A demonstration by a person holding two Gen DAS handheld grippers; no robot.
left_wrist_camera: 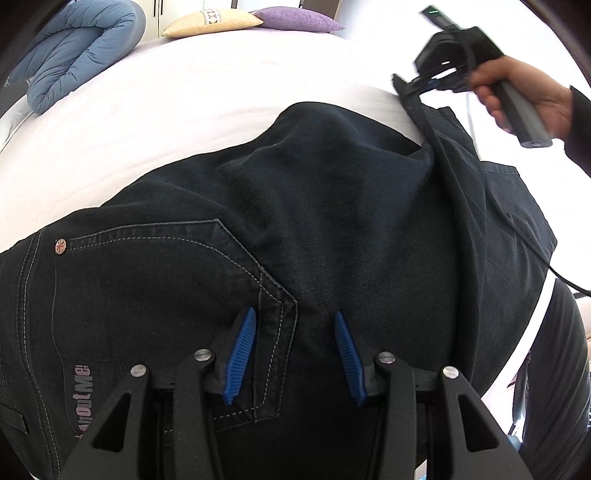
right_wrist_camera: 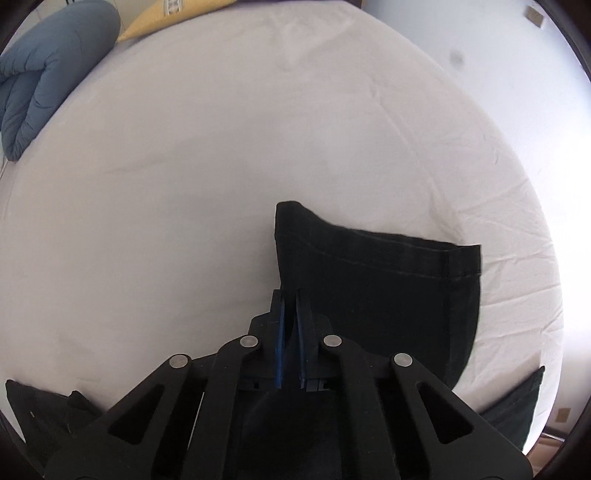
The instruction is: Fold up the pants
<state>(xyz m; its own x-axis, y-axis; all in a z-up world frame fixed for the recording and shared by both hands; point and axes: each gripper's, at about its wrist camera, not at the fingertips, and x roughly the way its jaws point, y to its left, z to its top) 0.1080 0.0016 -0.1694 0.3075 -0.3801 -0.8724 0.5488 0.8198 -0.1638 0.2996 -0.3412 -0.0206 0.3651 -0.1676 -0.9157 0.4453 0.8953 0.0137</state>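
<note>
White bed sheet (right_wrist_camera: 258, 147) filling both views, with a rolled blue duvet (left_wrist_camera: 74, 48) and pillows (left_wrist_camera: 214, 20) at the far end. Across the near part of the sheet, dark jeans (left_wrist_camera: 295, 206): the waist and stitched back pocket (left_wrist_camera: 155, 280) under the left gripper (left_wrist_camera: 295, 325), the legs running away toward the right-hand side of the left wrist view, so the long axis running from the left hand out to the right one.

Leg ends near the right gripper (right_wrist_camera: 291, 295), the hemmed cuff (right_wrist_camera: 388, 251) just beyond its tips. Right jaws pressed together on an edge of the leg fabric, blue pads nearly meeting; in the left wrist view, that strip of denim rising taut from the pile up to the right gripper. A hand (left_wrist_camera: 517, 99) wrapped around its handle.

Left jaws standing apart, blue pads (left_wrist_camera: 240, 347) astride the pocket corner seam, tips at the cloth but no visible pinch.

Likely next: leg ends carried back along the long axis toward the waist, the right hand being the nearer to the cuffs and the left placed to pin or take the waist.
</note>
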